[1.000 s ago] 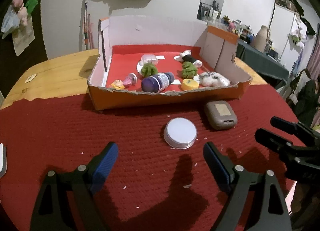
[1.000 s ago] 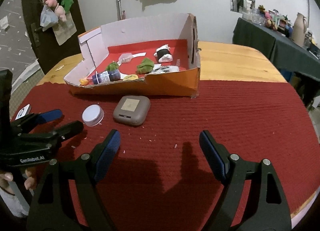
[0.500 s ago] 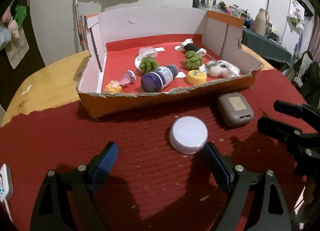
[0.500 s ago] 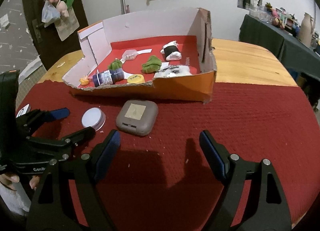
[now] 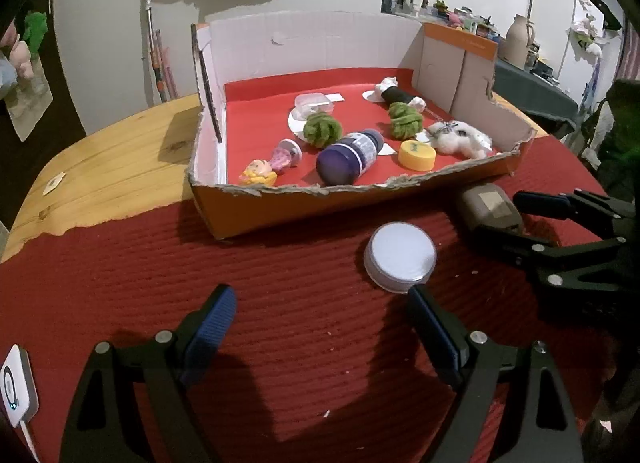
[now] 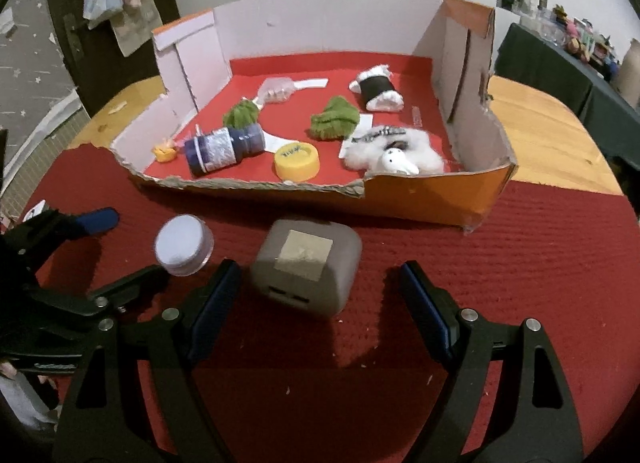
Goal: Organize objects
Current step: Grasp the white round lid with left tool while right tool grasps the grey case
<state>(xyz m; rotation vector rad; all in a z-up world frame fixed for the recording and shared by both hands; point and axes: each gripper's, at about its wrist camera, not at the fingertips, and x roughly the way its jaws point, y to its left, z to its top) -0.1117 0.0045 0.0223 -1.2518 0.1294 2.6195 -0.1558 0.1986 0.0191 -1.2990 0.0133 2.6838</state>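
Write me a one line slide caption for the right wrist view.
Open right gripper approaching a grey case on the red cloth, beside a white-lidded jar and a cardboard box.

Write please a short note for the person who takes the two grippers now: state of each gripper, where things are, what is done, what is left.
Left gripper: open, holds nothing, just short of the white jar.
Right gripper: open, holds nothing, the grey case partly between its fingers.
Both things lie on the red cloth in front of the box.
Done: bottle, yellow lid and small toys lie in the box.
Left: probably jar and case go into the box.
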